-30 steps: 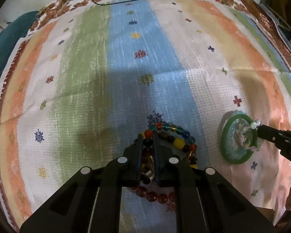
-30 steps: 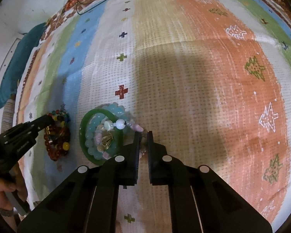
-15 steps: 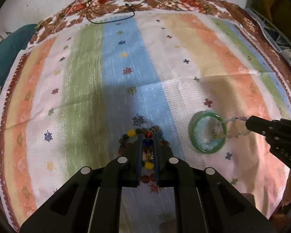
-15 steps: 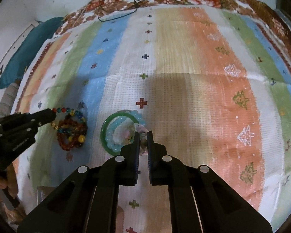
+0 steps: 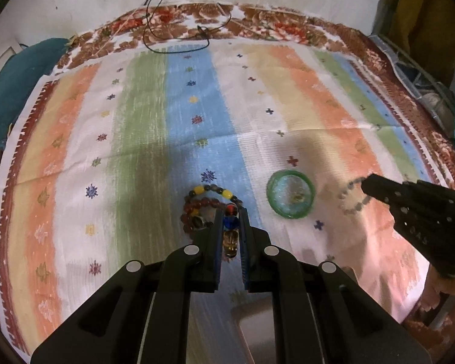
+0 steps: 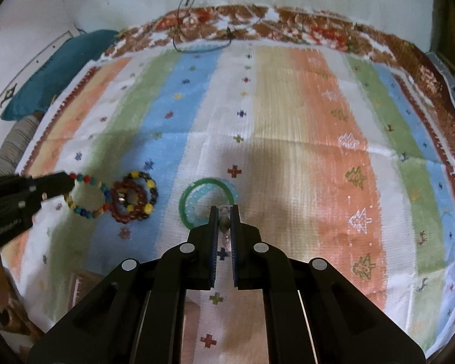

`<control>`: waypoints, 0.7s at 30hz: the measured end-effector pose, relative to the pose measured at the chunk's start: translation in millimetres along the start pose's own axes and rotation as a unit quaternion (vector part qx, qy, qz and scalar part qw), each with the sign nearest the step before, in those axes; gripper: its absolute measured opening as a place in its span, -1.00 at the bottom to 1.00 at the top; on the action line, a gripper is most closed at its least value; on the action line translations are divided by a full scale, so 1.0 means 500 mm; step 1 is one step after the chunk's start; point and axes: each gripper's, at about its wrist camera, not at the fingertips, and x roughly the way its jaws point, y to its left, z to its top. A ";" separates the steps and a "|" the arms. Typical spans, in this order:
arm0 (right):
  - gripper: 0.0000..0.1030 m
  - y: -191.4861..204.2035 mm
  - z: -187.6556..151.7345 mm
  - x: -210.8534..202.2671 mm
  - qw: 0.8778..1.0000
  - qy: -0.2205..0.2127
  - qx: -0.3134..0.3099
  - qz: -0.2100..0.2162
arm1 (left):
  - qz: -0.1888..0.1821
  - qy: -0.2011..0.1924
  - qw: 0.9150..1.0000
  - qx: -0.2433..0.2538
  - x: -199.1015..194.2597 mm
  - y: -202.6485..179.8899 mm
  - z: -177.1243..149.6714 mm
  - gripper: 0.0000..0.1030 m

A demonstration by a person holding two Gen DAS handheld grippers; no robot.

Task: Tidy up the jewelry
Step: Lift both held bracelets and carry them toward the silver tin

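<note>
My left gripper point(image 5: 230, 212) is shut on a multicoloured bead bracelet point(image 6: 86, 195) and holds it lifted above the striped cloth; its beads show between my fingers in the left wrist view point(image 5: 230, 227). A dark red bead bracelet with yellow beads point(image 5: 201, 204) stays on the cloth below; it also shows in the right wrist view point(image 6: 133, 200). My right gripper point(image 6: 224, 212) is shut on a pale bead bracelet point(image 5: 353, 197) and holds it raised, just right of the green bangle point(image 5: 289, 194). The green bangle lies on the cloth with light blue beads inside, also in the right wrist view point(image 6: 194, 200).
The striped cloth point(image 5: 142, 121) covers the surface, with a brown floral border point(image 5: 257, 27) at the far edge. A black cord point(image 5: 173, 42) lies at the back. A teal cushion point(image 5: 18, 72) is at the far left. A wire rack point(image 5: 421, 75) stands at the right.
Both grippers have risen and pulled back. The left one lifted the multicoloured bracelet off the red one. The right one drew the pale bracelet out of the green bangle.
</note>
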 end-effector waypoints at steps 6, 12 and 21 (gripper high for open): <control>-0.84 0.032 -0.020 -0.038 1.000 -0.015 -0.017 0.011 | 0.003 -0.017 1.000 0.018 -0.050 -0.024 -0.028 -0.82; -0.84 0.058 -0.035 -0.094 0.998 -0.056 -0.026 0.033 | -0.012 -0.043 0.999 0.014 -0.098 -0.038 -0.043 -0.82; -0.84 0.088 -0.073 -0.145 0.995 -0.080 -0.048 0.034 | -0.017 -0.076 0.997 0.005 -0.154 -0.053 -0.076 -0.82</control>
